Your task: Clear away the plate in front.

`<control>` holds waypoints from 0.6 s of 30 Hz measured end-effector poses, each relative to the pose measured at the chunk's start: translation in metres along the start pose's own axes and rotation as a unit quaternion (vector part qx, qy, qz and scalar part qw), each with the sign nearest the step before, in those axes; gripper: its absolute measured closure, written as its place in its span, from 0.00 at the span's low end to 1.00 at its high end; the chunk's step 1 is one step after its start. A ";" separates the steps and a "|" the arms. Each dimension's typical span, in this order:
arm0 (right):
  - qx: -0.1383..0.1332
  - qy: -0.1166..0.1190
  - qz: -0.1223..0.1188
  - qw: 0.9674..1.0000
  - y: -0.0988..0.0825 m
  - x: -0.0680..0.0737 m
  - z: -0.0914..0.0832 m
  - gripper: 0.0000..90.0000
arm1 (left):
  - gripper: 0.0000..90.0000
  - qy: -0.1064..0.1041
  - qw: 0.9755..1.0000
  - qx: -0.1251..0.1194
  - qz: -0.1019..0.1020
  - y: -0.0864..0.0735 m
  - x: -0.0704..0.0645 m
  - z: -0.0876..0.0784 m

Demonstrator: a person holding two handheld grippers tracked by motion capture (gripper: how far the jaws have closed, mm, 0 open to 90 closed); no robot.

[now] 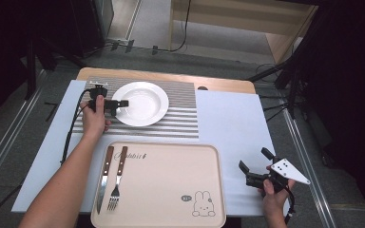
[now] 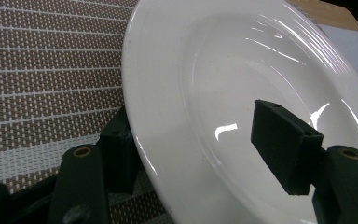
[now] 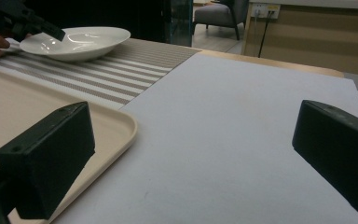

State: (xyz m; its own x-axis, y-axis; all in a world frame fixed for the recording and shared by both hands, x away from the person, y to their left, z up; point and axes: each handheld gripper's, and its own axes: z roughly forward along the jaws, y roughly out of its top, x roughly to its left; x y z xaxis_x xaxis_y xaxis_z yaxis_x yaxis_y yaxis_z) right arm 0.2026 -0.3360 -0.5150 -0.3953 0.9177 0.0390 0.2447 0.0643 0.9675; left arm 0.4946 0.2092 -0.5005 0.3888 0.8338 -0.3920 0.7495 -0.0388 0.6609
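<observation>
High view, plate: white plate [image 1: 142, 103] on the striped mat [image 1: 180, 118], beyond the tray [image 1: 171, 190] with knife [image 1: 103, 178] and fork [image 1: 117, 183].
High view, left gripper [image 1: 119, 103]: at the plate's near-left rim, one jaw over the dish, one beneath.
High view, right gripper [image 1: 254, 166]: spread wide, holding nothing, well apart at the table's right.
Left gripper view, grip: jaws straddling the rim of the plate [image 2: 242, 93], upper pad clear of the glaze, so not yet pinching.
Left gripper view, risk: glossy sloping rim; a shallow one-sided bite likely to let the plate slide out or tip on lifting.
Left gripper view, second risk: lower jaw catching the mat [image 2: 42, 70] and dragging it.
Right gripper view, tray edge [image 3: 121, 126]: close by; a sagging plate could knock it.
Right gripper view, support: right gripper [image 3: 191, 163] too far off to steady the plate [image 3: 79, 42].
</observation>
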 end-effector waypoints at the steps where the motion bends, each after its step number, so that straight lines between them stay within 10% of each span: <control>1: 0.000 0.000 0.000 1.000 0.000 0.000 0.000 0.00 | 0.39 0.001 1.000 -0.001 0.003 0.000 0.000 0.000; 14: 0.002 -0.001 0.001 1.000 0.000 0.000 0.000 0.00 | 0.31 0.014 1.000 0.010 0.017 -0.001 -0.008 0.001; 18: 0.001 -0.001 0.001 1.000 0.000 0.000 0.000 0.00 | 0.46 0.063 0.997 0.018 0.045 -0.001 -0.014 0.001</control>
State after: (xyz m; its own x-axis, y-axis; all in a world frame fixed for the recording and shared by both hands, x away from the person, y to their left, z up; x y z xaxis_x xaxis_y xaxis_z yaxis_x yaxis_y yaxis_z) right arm 0.2030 -0.3361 -0.5152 -0.3929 0.9186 0.0413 0.2485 0.0628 0.9666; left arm 0.4890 0.1966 -0.4966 0.3870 0.8886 -0.2461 0.7342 -0.1354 0.6653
